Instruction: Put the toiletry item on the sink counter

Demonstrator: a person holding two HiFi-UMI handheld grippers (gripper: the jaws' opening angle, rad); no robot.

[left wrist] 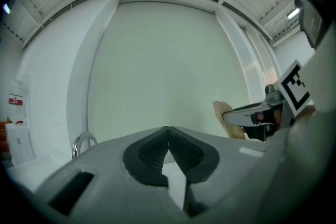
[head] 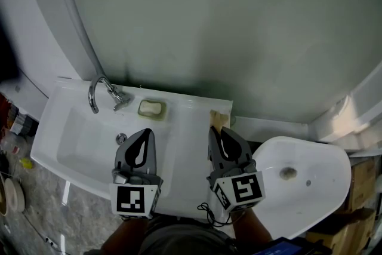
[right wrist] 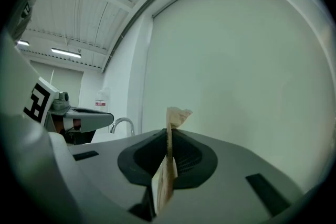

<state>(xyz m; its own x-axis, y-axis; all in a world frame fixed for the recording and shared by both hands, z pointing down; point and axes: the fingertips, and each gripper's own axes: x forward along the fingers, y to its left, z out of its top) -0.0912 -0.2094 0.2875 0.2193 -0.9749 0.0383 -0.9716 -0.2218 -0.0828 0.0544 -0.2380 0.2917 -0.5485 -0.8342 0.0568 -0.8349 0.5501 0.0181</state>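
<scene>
Right tongs (right wrist: 169,136): clamped on thin tan sachet (right wrist: 177,114), its top poking past the tips, over worktop (head: 185,140) | left tongs (left wrist: 168,134): closed, empty | sachet print unreadable | red-labelled bottle (left wrist: 18,131) far left of left tongs, text too small.

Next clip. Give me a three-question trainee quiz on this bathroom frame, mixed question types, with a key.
1. True or false: the left gripper grips something between its jaws.
2. The thin tan packet is clamped by: A) the right gripper B) the left gripper C) neither, it lies flat on the counter.
3. In the head view, what sits on the sink counter just right of the faucet?
Key: 1 false, its jaws are shut on nothing. 2 A. 3 The soap dish.
</scene>
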